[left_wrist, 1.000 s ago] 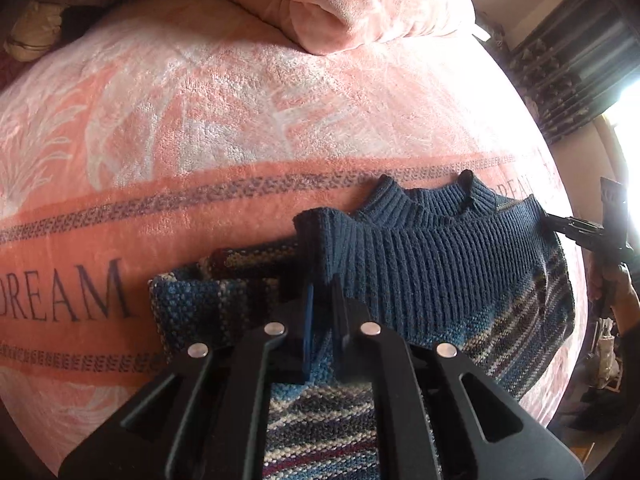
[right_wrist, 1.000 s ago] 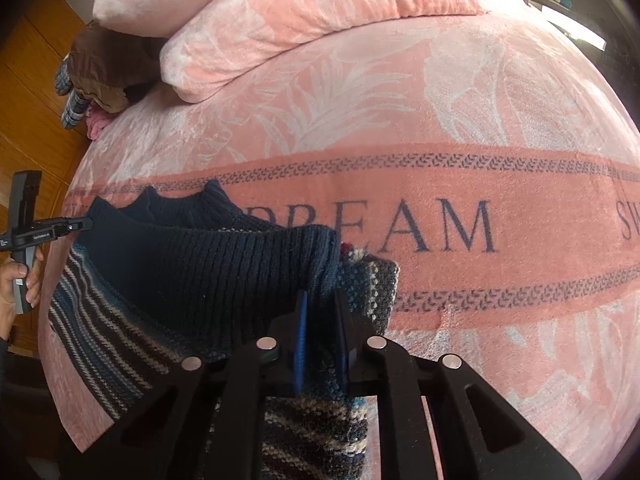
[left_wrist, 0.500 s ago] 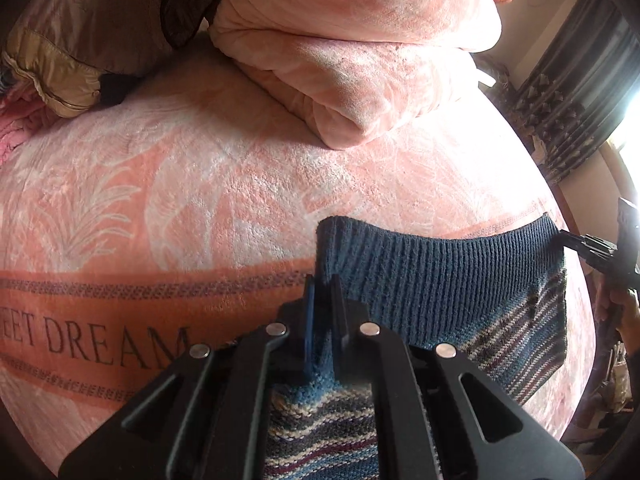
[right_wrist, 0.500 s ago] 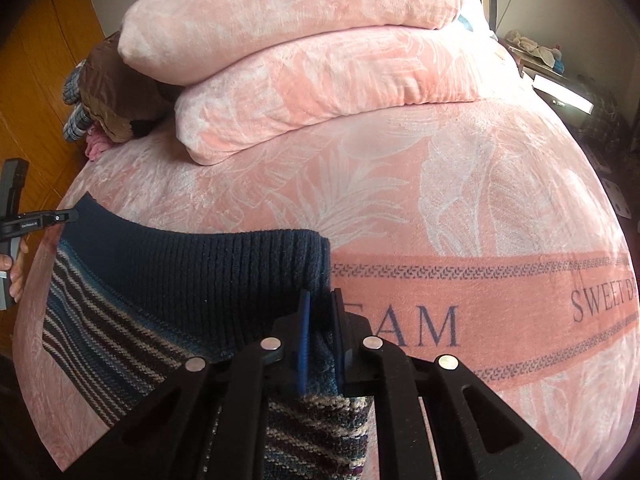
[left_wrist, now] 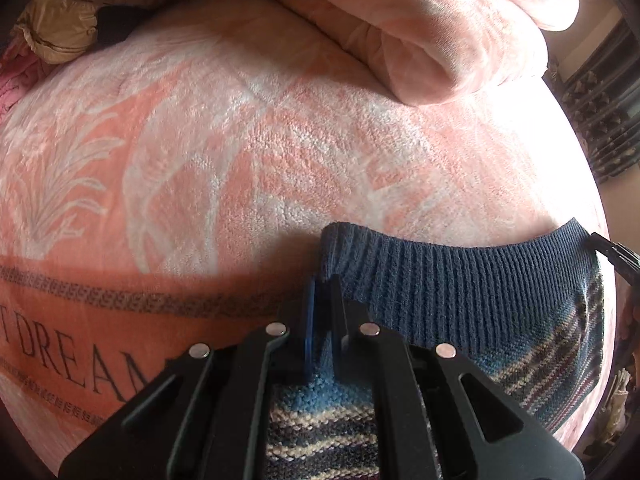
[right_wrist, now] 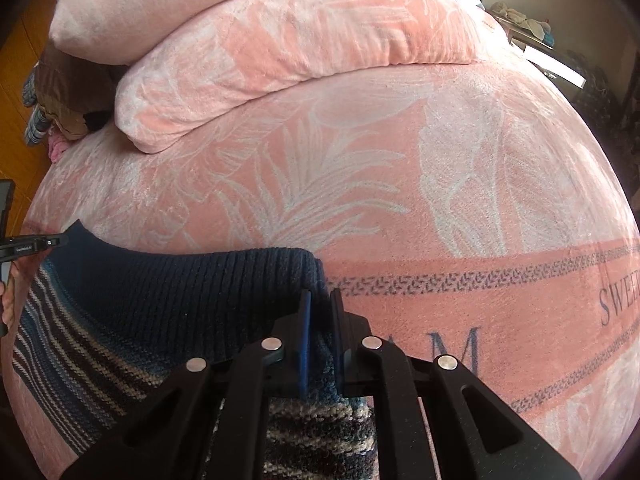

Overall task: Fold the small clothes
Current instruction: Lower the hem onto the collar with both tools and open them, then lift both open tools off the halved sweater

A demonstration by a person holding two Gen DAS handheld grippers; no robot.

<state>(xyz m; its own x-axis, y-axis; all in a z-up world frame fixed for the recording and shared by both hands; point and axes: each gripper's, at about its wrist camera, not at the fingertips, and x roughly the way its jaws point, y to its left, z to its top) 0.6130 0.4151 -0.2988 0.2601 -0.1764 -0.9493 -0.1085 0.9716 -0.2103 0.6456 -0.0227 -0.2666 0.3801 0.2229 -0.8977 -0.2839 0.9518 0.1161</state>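
**A:** Your left gripper (left_wrist: 322, 280) has its jaws pinched on one corner of the sweater (left_wrist: 460, 292), right at the dark blue ribbed hem. Your right gripper (right_wrist: 320, 294) is clamped the same way on the opposite corner of that hem. The knit runs between them in a shallow sag, over the pink blanket (left_wrist: 280, 152).

**B:** What does each camera give you that the other doesn't?

**A:** Your left wrist view shows the striped body (left_wrist: 560, 356) hanging toward the right-hand edge of the bed, a dark patterned curtain (left_wrist: 600, 120) beyond it, and a beige garment (left_wrist: 56, 32) bunched at the far left corner. Your right wrist view shows the stacked pink pillows (right_wrist: 280, 48), a wooden floor (right_wrist: 24, 32) past the left edge, and brown and plaid clothes (right_wrist: 60, 92) piled beside the pillows.

**B:** And each other?

**A:** Each view catches the other gripper's tip at the frame margin, gripping the hem's far corner. In your right view part of your left hand (right_wrist: 8, 300) shows below it.

**B:** Room to move?

**A:** Between the hem and the pillows you have a broad bare stretch of blanket. In your right view the blanket also runs open to the right, across the band lettered "SWEE" (right_wrist: 618, 304). The bed edge lies close beside the striped side of the sweater, and in your left view a folded pink quilt (left_wrist: 440, 40) overhangs the far side.
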